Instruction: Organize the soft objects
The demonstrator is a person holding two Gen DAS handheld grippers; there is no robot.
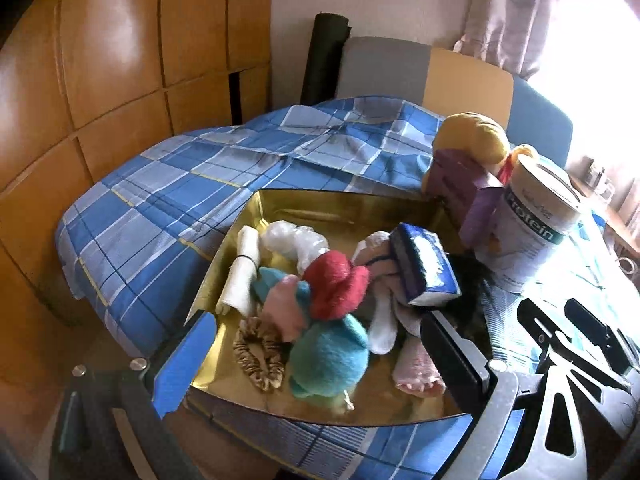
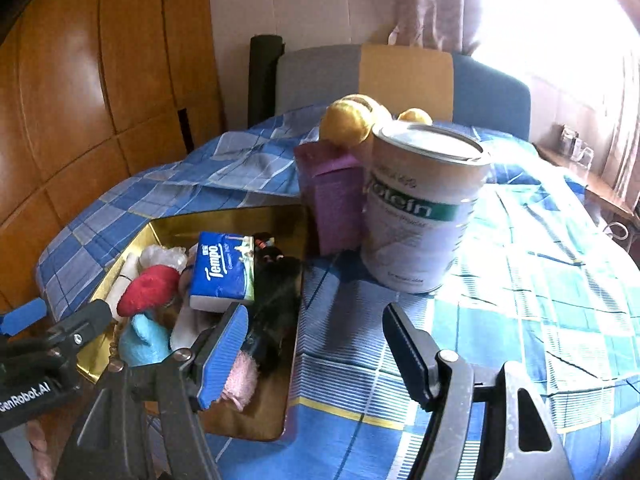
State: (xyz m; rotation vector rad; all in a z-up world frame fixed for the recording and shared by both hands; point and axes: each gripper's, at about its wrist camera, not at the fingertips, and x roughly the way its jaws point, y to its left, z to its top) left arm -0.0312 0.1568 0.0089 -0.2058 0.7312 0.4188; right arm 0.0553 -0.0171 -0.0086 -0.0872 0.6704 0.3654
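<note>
A gold tray (image 1: 288, 204) on the blue plaid cloth holds soft things: a red and teal felt toy (image 1: 332, 320), a white rolled cloth (image 1: 244, 276), a leopard scrunchie (image 1: 260, 360), pink socks (image 1: 416, 372), a blue Tempo tissue pack (image 1: 424, 268) and a black hairpiece (image 2: 276, 292). My left gripper (image 1: 320, 364) is open and empty over the tray's near edge. My right gripper (image 2: 316, 352) is open and empty, just right of the tray (image 2: 240, 216). The tissue pack (image 2: 224, 268) lies in front of it.
A protein tin (image 2: 420, 208), a purple box (image 2: 336, 200) and a yellow plush toy (image 2: 352, 118) stand behind the tray on the right. A chair back (image 1: 384, 68) and wooden cupboards (image 1: 100, 80) lie beyond the table. The left gripper's body shows at lower left in the right wrist view (image 2: 48, 344).
</note>
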